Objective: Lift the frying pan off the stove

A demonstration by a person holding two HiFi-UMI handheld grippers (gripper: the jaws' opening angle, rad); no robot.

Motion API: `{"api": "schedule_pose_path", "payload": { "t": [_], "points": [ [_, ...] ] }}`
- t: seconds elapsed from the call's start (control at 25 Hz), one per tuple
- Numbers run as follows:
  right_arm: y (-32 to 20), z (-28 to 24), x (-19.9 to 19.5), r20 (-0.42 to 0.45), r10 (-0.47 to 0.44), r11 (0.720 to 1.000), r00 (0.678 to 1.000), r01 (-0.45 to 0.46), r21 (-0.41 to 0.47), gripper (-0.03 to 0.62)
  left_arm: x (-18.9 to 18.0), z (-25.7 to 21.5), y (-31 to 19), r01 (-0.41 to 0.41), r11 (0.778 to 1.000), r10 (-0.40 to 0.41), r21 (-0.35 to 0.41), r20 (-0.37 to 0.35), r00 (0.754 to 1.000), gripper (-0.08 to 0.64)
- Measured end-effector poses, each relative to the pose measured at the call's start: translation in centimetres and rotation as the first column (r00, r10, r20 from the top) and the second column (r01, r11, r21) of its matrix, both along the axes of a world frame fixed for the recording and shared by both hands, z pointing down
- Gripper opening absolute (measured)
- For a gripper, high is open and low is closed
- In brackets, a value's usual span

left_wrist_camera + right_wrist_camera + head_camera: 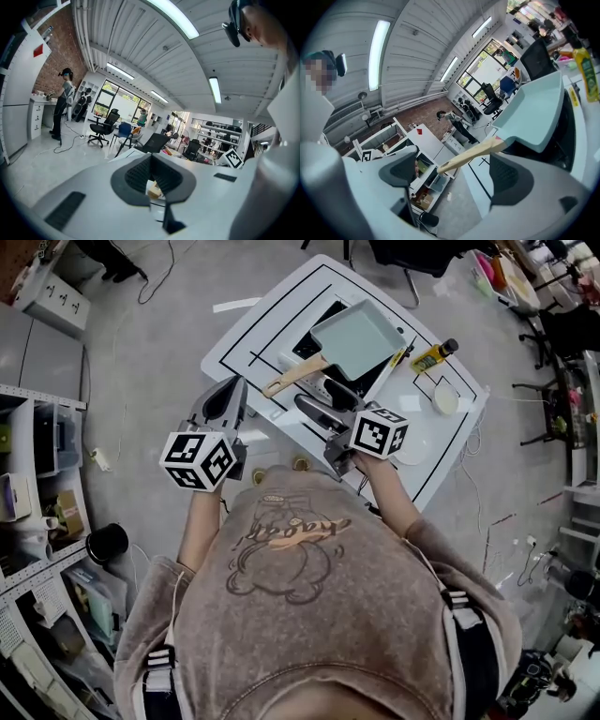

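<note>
A pale green rectangular frying pan (361, 338) with a wooden handle (292, 378) rests on the black stove (307, 341) on the white table (246, 341). My right gripper (316, 393) stands open at the handle's near end. In the right gripper view the handle (471, 154) runs across the gap between the wide-spread jaws of the right gripper (454, 173), and neither pad touches it. The pan (539, 110) lies level on the stove (565, 136). My left gripper (234, 390) hovers off the table's left edge; in the left gripper view it (151, 161) is shut and holds nothing.
A yellow oil bottle (433, 355) lies right of the pan and also shows in the right gripper view (587, 75). A small white bowl (445, 399) and a white plate (412, 448) sit near the table's right edge. Shelves (37, 512) line the left.
</note>
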State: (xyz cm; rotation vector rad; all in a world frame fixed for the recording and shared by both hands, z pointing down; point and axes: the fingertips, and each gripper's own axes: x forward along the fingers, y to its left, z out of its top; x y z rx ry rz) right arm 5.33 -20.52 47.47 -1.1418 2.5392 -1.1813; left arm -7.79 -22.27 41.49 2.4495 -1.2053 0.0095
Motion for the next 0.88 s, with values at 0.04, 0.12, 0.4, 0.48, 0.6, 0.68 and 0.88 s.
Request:
{"api": "schedule_pose_path", "payload": {
  "t": [0.04,0.12,0.4,0.48,0.6,0.68,0.88],
  "points": [
    [-0.1,0.1,-0.1,0.020,-0.004,1.000,1.000,0.004,-0.010,0.491,0.0,0.1,0.0,0.003,1.000,-0.003,0.000,-0.001,1.000,0.008],
    [-0.3,0.7,-0.5,0.070,-0.011,0.999,0.997,0.014,-0.041,0.492,-0.1,0.2,0.1,0.009,1.000,-0.009,-0.002,-0.002,1.000,0.008],
    [-2.1,2.0,-0.8,0.292,0.053,0.987,0.955,-0.006,-0.158,0.492,-0.7,0.5,0.0,0.031,0.999,-0.031,-0.010,-0.001,1.000,0.008],
    [-2.8,2.1,-1.0,0.334,0.073,0.985,0.940,-0.016,-0.172,0.489,-0.9,0.6,0.0,0.039,0.999,-0.039,-0.014,-0.002,0.999,0.008],
    [-3.7,2.5,-1.6,0.369,0.079,0.984,0.926,-0.012,-0.179,0.468,-1.2,0.7,-0.1,0.047,0.999,-0.047,-0.020,-0.007,0.999,0.008],
    [-4.2,2.6,-2.3,0.400,0.069,0.984,0.914,0.003,-0.178,0.457,-1.3,0.9,-0.2,0.050,0.998,-0.051,-0.024,-0.007,0.999,0.008],
    [-5.5,2.8,-2.7,0.478,0.087,0.985,0.874,-0.005,-0.170,0.434,-1.5,0.9,-0.1,0.061,0.998,-0.061,-0.027,-0.007,0.998,0.008]
  ]
}}
